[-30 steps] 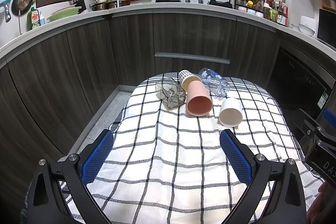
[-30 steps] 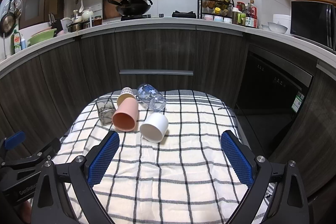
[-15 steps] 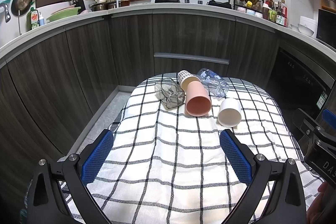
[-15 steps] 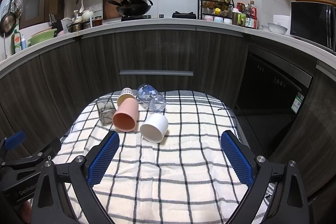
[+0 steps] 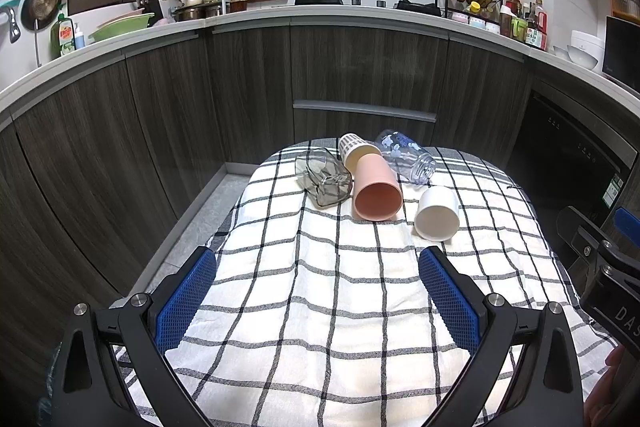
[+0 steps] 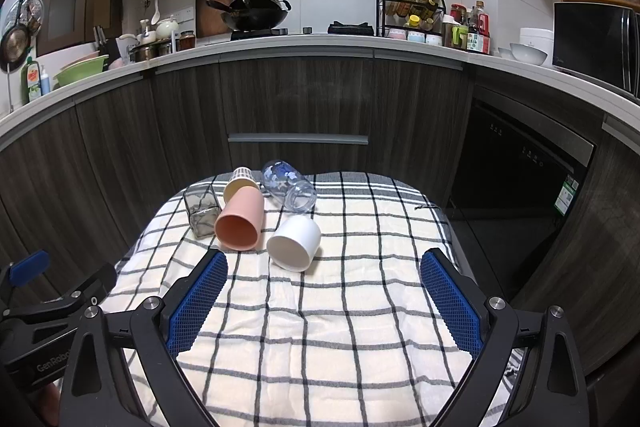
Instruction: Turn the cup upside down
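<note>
Checked cloth (image 5: 340, 307) is carrying five empty cups, all lying sideways; both grippers' jaws are gaping wide.

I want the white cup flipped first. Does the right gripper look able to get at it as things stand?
Probably yes. The right gripper is open, and only bare checked cloth lies between it and the white cup, which lies on its side, apart from the pink cup.

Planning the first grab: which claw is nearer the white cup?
Right, narrowly. From the right claw the white cup lies just ahead, slightly left. From the left claw it lies ahead, off to the right.
</note>
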